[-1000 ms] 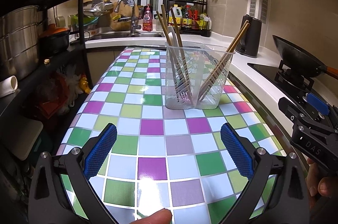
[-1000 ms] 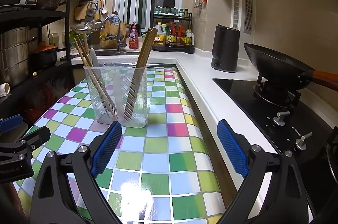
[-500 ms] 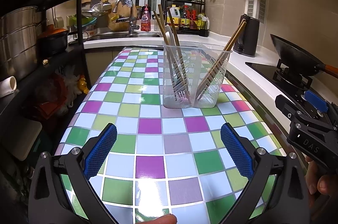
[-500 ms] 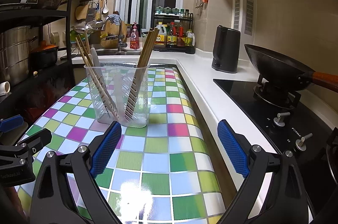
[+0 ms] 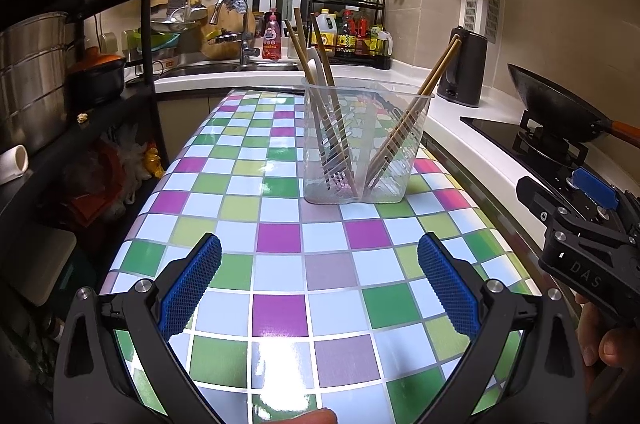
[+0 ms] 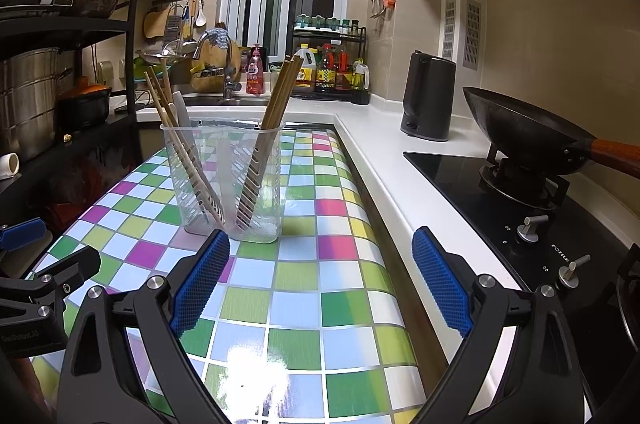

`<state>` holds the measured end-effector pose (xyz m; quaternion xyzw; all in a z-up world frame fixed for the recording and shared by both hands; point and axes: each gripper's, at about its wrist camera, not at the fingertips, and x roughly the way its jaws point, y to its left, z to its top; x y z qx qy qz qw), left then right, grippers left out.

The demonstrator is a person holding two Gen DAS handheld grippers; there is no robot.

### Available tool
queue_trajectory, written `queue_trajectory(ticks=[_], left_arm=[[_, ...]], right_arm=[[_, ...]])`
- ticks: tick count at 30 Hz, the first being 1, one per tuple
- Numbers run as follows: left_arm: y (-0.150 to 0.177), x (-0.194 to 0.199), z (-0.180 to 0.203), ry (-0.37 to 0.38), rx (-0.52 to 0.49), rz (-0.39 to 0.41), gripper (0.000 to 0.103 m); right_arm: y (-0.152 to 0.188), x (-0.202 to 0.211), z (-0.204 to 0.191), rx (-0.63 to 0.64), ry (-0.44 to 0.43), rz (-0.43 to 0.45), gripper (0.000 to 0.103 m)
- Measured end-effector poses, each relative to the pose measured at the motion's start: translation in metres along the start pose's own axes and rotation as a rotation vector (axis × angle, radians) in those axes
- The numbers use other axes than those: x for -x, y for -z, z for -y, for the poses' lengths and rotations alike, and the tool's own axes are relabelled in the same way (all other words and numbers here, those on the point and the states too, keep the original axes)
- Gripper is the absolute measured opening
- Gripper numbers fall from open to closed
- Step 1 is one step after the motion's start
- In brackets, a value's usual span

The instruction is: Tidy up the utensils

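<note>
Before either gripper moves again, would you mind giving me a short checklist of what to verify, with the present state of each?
1. Left gripper open and holding nothing: ok.
2. Right gripper open and holding nothing: ok.
3. Clear holder standing upright on the checkered table: ok.
4. Chopsticks and white utensil inside the holder, in its two compartments: ok.
5. No loose utensils on the visible table surface: ok.
6. Table area beneath and behind the grippers free of utensils: cannot tell, it is out of view.
</note>
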<state>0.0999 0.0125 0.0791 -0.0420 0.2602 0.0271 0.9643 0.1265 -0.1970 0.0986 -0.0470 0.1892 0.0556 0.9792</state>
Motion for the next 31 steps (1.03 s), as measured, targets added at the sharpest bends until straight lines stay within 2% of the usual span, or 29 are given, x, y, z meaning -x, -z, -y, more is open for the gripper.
queue_trajectory(ticks=[19, 31], left_arm=[[0.0013, 0.0006, 0.0004, 0.013, 0.002, 0.010, 0.096], [0.0008, -0.0023, 0.0015, -0.004, -0.010, -0.002, 0.096]], right_arm=[[-0.0011, -0.0002, -0.0005, 0.006, -0.003, 0.002, 0.092], [-0.0018, 0.0000, 0.0001, 0.008, -0.005, 0.000, 0.092]])
